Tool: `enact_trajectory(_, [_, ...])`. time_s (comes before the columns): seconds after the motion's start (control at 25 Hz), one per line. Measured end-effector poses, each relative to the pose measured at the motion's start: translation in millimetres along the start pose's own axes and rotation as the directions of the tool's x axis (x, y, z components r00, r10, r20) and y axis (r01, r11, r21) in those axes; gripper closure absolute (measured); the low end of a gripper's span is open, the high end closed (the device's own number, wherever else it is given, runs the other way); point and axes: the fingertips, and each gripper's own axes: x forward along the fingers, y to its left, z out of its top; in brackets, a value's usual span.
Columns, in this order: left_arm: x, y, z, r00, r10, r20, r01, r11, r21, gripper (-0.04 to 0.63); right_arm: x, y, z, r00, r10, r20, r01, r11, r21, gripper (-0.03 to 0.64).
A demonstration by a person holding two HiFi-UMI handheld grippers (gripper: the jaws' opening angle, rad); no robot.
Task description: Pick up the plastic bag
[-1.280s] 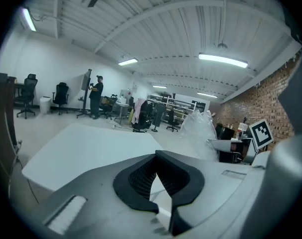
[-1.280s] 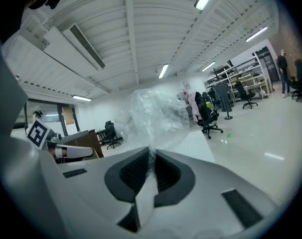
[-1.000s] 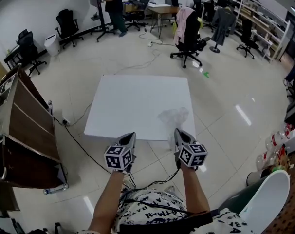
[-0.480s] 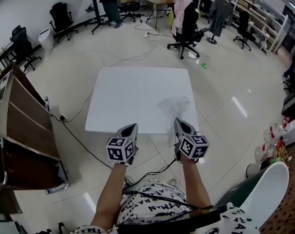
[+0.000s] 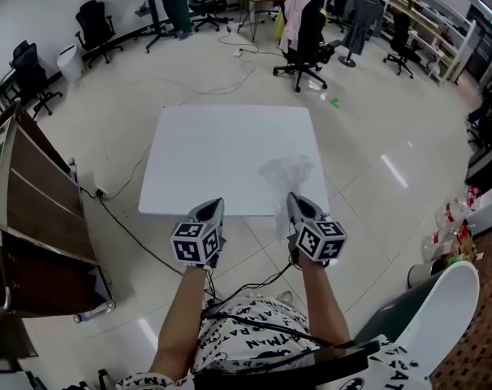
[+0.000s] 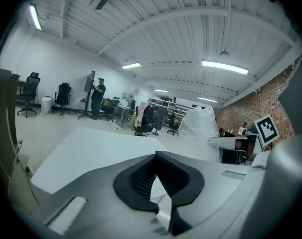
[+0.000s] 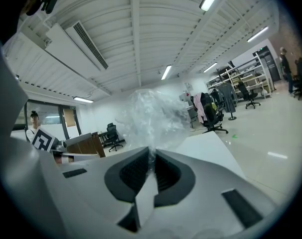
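Table (image 5: 222,149); bag (image 5: 288,171) in right hand-held gripper (image 5: 295,201)

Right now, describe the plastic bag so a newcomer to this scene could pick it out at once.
Find the square white table in the middle of the tiled floor. At its near right corner is the plastic bag, pinched by the right tongs. It is the only thing on the table: clear, crumpled and shiny.

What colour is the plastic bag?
The plastic bag is clear and see-through, best seen in the right gripper view.
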Motion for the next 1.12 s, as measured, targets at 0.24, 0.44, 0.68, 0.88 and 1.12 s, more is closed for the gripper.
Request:
enact_trajectory(0.24, [-3.5,0.2,-6.8,1.0,0.001,-0.012,-0.002,1.0,-0.025,0.595,-1.8,-1.5,-4.6,1.0,0.008,0.012,-0.008,1.0,0.003,0.603])
enact_trajectory(0.44, [-2.6,0.8,-6.5,1.0,-0.013,-0.018,0.012,0.999,-0.034,0.595,-3.8,-1.0,-4.4,1.0,0.003,0.009,-0.003,1.0,0.01,0.604])
enact_trajectory(0.68, [-3.1,8.2,-13.5,0.997,-0.058,-0.045,0.056,0.998,-0.03,0.595,-10.1,-23.8,-2.3,0.998,-0.053,0.039,0.051,0.998,0.042,0.604])
enact_trajectory(0.88, [7.1,2.4,-24.6,0.988,-0.122,-0.097,0.125,0.992,0.021,0.595,-26.4,-68.2,31.9,0.983,-0.139,0.123,0.136,0.99,0.029,0.604])
enact_trajectory(1.12, [17.3,11.8,-25.8,0.981,-0.148,-0.128,0.15,0.989,0.011,0.595,-44.3,-125.7,92.5,0.951,-0.263,0.161,0.286,0.948,-0.14,0.604])
